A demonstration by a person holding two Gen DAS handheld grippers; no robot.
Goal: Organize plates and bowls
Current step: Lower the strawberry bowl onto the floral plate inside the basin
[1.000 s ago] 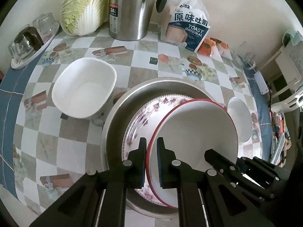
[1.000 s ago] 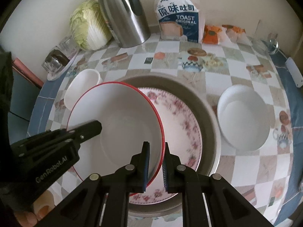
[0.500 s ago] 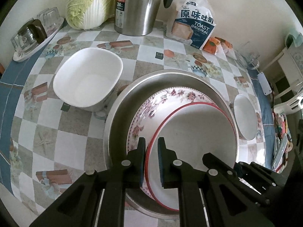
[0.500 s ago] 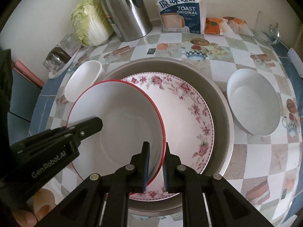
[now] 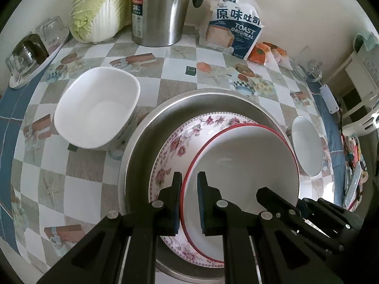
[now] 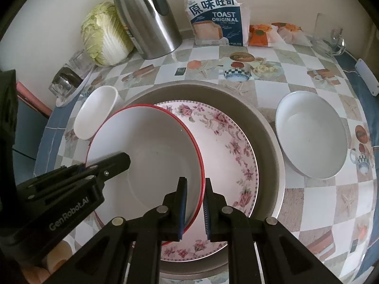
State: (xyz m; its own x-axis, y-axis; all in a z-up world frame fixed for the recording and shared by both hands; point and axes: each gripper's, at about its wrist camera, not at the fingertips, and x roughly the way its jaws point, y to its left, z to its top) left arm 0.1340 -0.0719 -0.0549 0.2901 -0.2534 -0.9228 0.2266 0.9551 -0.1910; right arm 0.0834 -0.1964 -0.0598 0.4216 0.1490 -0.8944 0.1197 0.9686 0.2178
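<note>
**Both tongs on the red-rimmed bowl, over the floral plate**

I have the left tongs (image 5: 189, 198) straddling the near-left rim of the red-rimmed bowl (image 5: 244, 165), one finger outside the wall and one inside, closed onto it. My right tongs (image 6: 195, 203) are clamped the same way on the bowl's near-right rim, as the right wrist view shows, with the rim running between the blue pads. The bowl sits tilted over the floral plate (image 6: 227, 142), covering its left part in that view; I cannot tell whether its base touches the plate. The plate lies inside the large metal basin (image 6: 267, 127), which stands on the checkered surface (image 6: 319, 201).

To the left of the basin, just beside its rim, is a squarish white dish (image 5: 97, 108). On the right, near the basin but apart from it, is a round white bowl (image 6: 310, 137). Along the far wall stand a cabbage (image 5: 101, 7), a steel thermos jug (image 5: 161, 9) and a bag of toast (image 5: 234, 30).
</note>
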